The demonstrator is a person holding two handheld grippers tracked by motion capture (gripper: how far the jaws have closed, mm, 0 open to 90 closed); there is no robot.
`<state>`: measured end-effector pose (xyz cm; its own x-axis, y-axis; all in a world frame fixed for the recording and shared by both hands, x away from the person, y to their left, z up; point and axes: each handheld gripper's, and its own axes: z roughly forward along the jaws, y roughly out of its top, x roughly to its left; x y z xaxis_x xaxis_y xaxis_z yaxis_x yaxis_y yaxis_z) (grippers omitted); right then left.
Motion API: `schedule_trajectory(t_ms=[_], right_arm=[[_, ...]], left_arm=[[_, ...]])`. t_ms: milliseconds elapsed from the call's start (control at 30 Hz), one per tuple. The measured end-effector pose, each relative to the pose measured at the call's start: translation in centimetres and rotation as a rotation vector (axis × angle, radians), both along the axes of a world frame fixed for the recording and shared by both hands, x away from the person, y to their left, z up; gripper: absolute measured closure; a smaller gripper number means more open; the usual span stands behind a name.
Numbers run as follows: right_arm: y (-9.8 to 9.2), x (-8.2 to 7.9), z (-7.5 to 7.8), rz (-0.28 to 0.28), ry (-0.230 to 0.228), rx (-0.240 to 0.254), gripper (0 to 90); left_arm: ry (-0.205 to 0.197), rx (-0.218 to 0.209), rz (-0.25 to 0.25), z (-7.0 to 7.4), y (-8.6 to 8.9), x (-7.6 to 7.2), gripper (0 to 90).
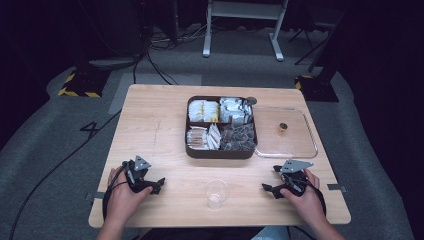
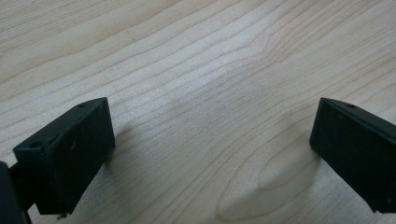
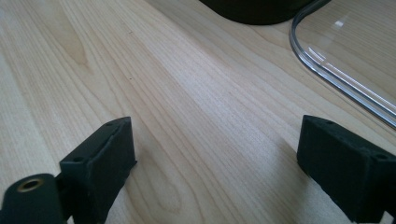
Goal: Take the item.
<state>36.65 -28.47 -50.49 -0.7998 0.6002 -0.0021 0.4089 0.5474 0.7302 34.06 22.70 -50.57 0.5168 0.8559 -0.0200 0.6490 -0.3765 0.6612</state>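
My left gripper (image 1: 159,185) rests on the wooden table (image 1: 155,125) near its front left, held by a hand. In the left gripper view its jaws stand wide apart over bare wood, left gripper (image 2: 212,154) open and holding nothing. My right gripper (image 1: 266,189) lies at the front right, also in a hand. The right gripper view shows the right gripper (image 3: 215,163) open with bare wood between the jaws. A clear plastic cup (image 1: 217,193) stands upright between the two grippers near the front edge.
A dark brown box (image 1: 220,151) with four compartments of wrapped packets sits at mid table. A clear lid (image 1: 286,133) with a small knob lies flat to its right; its lid rim (image 3: 341,84) and the box corner (image 3: 254,11) appear ahead of the right gripper.
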Motion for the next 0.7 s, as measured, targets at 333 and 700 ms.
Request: schedule_trajectory(t_ms=[333, 700], right_arm=[[-0.1, -0.2, 0.0, -0.029, -0.003, -0.001, 11.2], [0.0, -0.4, 0.0, -0.06, 0.0, 0.0, 11.3]], left_arm=[[0.004, 0.007, 0.074, 0.2, -0.6, 0.0, 3.1], [0.017, 0.001, 0.051, 3.8, -2.1, -0.7, 31.6]])
